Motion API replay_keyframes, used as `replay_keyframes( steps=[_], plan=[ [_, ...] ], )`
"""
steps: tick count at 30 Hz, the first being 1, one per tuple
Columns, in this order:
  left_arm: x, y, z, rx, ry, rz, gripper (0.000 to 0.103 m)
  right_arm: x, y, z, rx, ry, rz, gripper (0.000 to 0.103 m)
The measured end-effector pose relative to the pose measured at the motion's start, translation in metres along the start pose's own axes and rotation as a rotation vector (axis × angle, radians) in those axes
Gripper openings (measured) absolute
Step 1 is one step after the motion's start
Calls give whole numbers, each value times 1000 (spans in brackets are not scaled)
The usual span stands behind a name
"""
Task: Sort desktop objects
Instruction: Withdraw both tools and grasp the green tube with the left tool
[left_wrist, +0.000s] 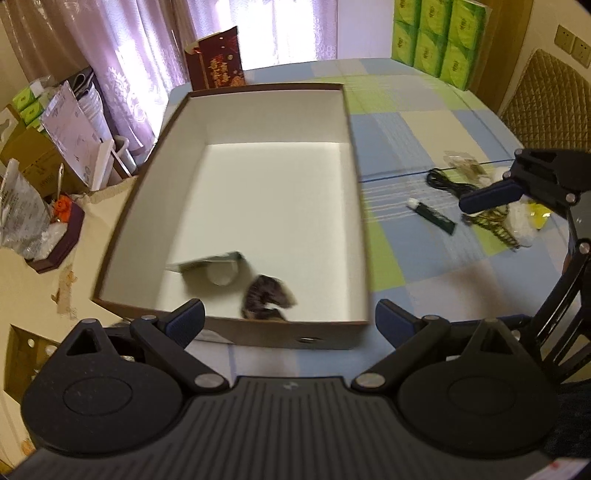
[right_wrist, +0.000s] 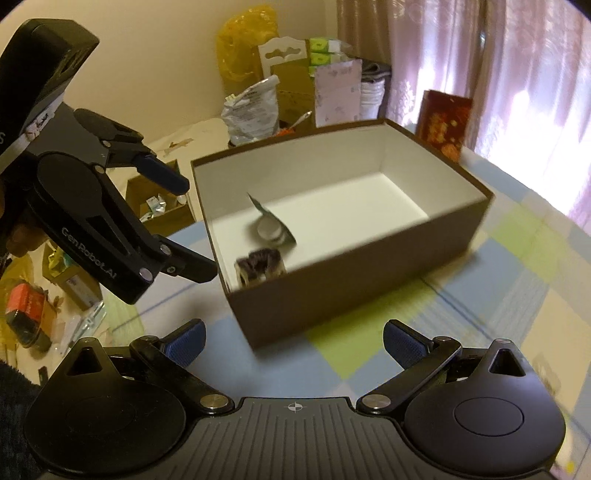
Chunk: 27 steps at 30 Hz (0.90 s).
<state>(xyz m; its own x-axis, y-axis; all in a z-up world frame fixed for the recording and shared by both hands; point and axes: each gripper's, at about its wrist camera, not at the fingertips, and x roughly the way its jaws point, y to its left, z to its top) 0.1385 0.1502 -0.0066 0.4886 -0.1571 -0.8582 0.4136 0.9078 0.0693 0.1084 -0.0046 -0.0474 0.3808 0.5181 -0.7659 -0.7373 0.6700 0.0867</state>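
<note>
1. Two things already lie in the box (left_wrist: 266, 177), near its front wall: a flat packet (left_wrist: 212, 267) with a round pale disc showing through it, and a dark, crumpled, fuzzy-looking scrap (left_wrist: 267, 297) just beside it. Both are blurred, so I cannot name them better.
2. My left claw (left_wrist: 290, 319) hangs over the box's near rim, spread wide with nothing between its blue ribbed pads. I judge it has finished a drop-off.
3. The box is stiff card, brown outside and matt white inside, a plain open rectangle on the desk (left_wrist: 406, 133), which wears a soft checked cloth in blue, green and cream.
4. Further right, still unsorted, lie a slim dark tube (left_wrist: 432, 217) with a white cap, a coiled black cable (left_wrist: 448, 182), a clear crinkly packet (left_wrist: 463, 164), and a heap of white, yellow and patterned stuff (left_wrist: 517, 221).
5. My right claw (right_wrist: 293, 343) is also spread and empty, aimed at the box in its own view.
6. Next, I think, one claw must go to those leftovers; the tube looks the easiest pinch, being narrow and firm.
</note>
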Motion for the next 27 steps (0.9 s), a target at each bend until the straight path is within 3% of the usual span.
replay_keyframes(
  steps=[13, 20, 27],
  plan=[
    [3, -91, 17, 52, -31, -105, 97, -62, -53, -81, 240, 25, -132, 100],
    [28, -132, 32, 75, -20, -144, 96, -90, -92, -121, 421, 26, -240, 100],
    [65, -164, 47, 67, 3, -149, 87, -111, -130, -152, 590, 8, -338, 100]
  ],
)
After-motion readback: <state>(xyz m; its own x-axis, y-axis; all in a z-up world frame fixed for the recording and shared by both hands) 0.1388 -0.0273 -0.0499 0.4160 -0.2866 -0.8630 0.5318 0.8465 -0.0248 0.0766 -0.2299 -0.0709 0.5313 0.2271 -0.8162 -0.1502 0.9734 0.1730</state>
